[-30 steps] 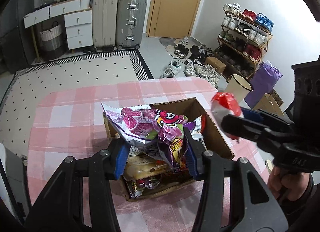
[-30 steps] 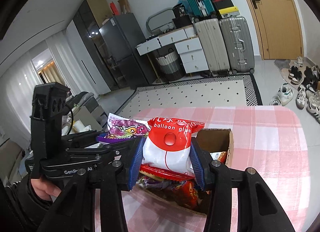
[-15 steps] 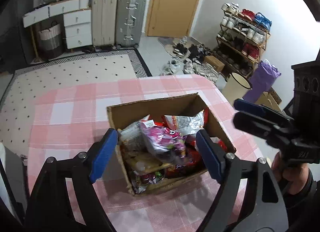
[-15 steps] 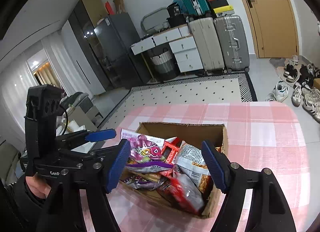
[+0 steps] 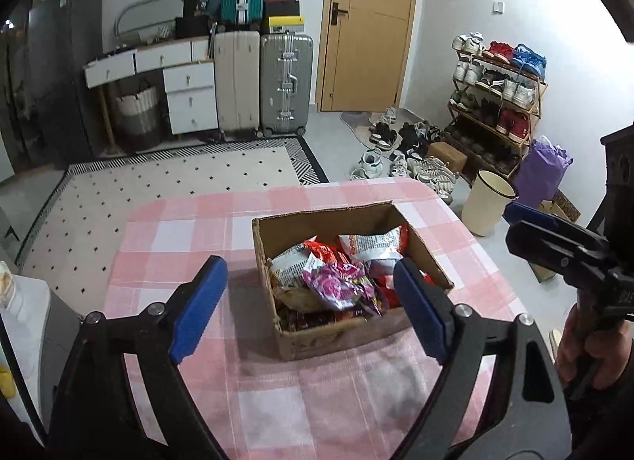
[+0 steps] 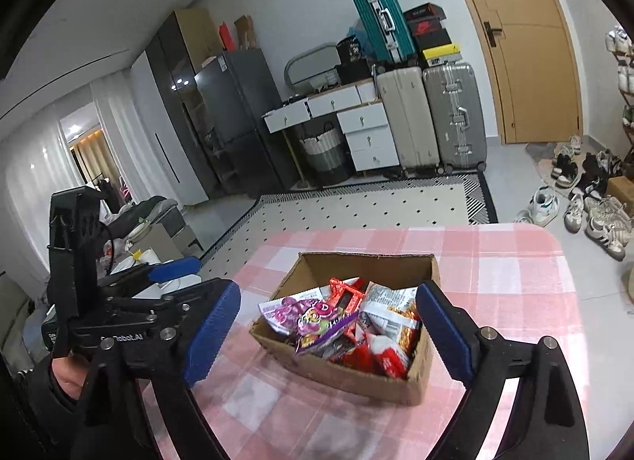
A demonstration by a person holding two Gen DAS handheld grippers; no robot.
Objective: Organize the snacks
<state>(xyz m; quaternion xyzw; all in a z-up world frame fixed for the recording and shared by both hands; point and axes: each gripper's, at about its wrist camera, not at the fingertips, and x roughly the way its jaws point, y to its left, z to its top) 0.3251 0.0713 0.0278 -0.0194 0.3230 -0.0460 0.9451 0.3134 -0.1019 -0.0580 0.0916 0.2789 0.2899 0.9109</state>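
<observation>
**Both grippers wide and empty over the snack box**

Blue pads first: the left gripper (image 5: 309, 301) has its jaws spread wide and opening further, with nothing pinched between them, only the box showing through the gap. Same story on the other side, where the right gripper (image 6: 329, 331) is opening too, its pads well apart and holding nothing.

Below both sits the cardboard box (image 5: 344, 331), open-topped, on the pink checked tablecloth (image 5: 190, 238). It stands nearer the table's far edge than the near one, and towards the right-hand side in the left wrist view. Inside, the snacks are piled loosely: a purple packet (image 5: 337, 285) lies on top near the front, a white-and-red packet (image 5: 372, 246) leans against the far wall, and red wrappers (image 6: 380, 353) crowd the near right corner in the right wrist view. Everything is inside the box's walls; the cloth around it carries no loose packets.

Out at the edges, a hand (image 5: 586, 345) grips the right tool's handle, and the other hand (image 6: 67, 376) holds the left one.

Beyond the table are a patterned rug (image 5: 166, 186), suitcases (image 5: 285, 83) and a shoe rack (image 5: 499, 95).
</observation>
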